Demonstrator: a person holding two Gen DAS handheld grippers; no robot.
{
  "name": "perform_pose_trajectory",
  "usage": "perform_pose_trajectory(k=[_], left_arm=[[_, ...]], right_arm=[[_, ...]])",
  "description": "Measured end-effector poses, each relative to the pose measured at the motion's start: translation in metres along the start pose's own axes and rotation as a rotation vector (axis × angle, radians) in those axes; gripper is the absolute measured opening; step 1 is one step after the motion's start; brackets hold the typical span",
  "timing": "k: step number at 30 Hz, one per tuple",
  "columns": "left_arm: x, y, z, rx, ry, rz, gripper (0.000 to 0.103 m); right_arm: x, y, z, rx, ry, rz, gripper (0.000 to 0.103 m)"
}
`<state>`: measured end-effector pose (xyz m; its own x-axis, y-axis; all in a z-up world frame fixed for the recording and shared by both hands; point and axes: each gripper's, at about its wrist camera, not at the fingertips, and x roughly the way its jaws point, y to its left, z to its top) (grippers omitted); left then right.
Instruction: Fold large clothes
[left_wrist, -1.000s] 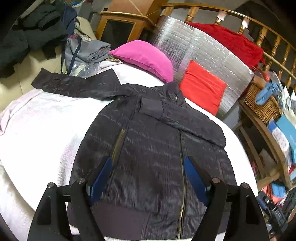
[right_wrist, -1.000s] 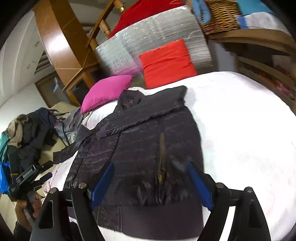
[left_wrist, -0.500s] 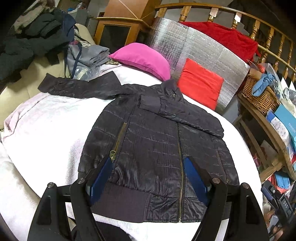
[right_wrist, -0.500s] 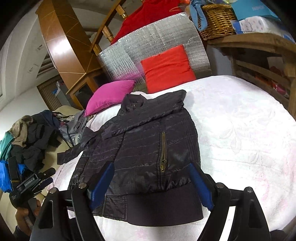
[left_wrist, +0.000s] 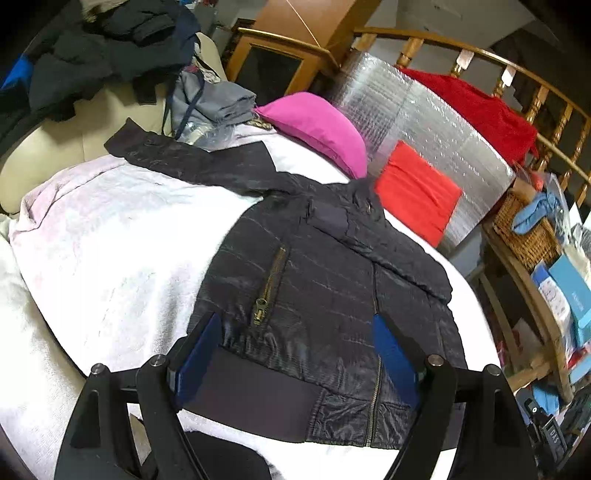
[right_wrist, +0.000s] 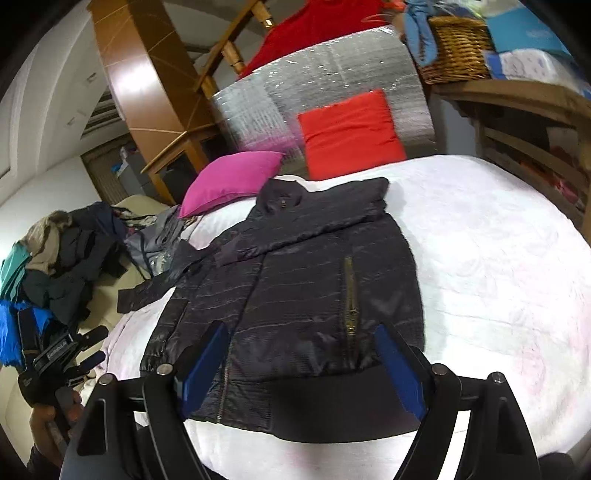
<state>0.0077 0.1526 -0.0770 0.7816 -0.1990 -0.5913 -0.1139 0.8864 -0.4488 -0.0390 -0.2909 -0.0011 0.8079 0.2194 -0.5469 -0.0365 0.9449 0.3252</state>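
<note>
The left gripper (left_wrist: 295, 354) hangs released, blue-padded fingers (left_wrist: 199, 354) spread wide above the ribbed hem of a dark quilted jacket (left_wrist: 325, 280) lying flat just ahead on a pale fleecy blanket (left_wrist: 110, 240). The right gripper (right_wrist: 303, 365) is likewise unclenched over that hem, one sleeve folded across the glossy chest beyond.

- jacket (left_wrist: 317, 295): quilted synthetic cloth, slight sheen; matt knit hem; brass-look metal zips
- bed cover (left_wrist: 122, 251): soft, fuzzy white cloth
- insulation sheet (left_wrist: 436, 136): shiny silver foil, bubbled
- basket (right_wrist: 458, 51): woven wicker
- railing (left_wrist: 480, 55): glossy varnished wood
</note>
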Motion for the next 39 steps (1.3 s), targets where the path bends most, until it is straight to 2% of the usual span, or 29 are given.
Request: perform_pose_trajectory(k=[5,9,14,18,21,29,33,39], left_arm=[[0.009,0.018,0.003,-0.056,0.026,0.004,0.085],[0.004,0.027,0.003,-0.074,-0.001,-0.007,0.085],[0.008,0.036,0.006,-0.123,0.018,-0.005,0.085],[0.008,0.036,0.005,-0.103,0.006,0.006,0.085],[0.01,0.038,0.005,-0.124,0.017,0.001,0.085],[0.01,0.032,0.005,-0.103,0.012,0.011,0.085],[0.004,0.028,0.006,-0.088,-0.008,0.002,0.085],[0.005,0.023,0.007,-0.088,0.002,-0.001,0.085]], right_arm=[[0.012,0.008,-0.001,-0.006,0.032,-0.009,0.084],[0.011,0.018,-0.004,-0.042,0.024,-0.013,0.084],[0.016,0.021,-0.003,-0.031,0.043,-0.003,0.084],[0.016,0.024,-0.004,-0.059,0.035,-0.012,0.084],[0.019,0.02,-0.004,-0.031,0.045,-0.006,0.084],[0.018,0.013,-0.004,-0.02,0.044,-0.005,0.084],[0.01,0.013,-0.002,-0.024,0.01,-0.001,0.084],[0.008,0.008,0.002,0.0,0.002,0.007,0.084]])
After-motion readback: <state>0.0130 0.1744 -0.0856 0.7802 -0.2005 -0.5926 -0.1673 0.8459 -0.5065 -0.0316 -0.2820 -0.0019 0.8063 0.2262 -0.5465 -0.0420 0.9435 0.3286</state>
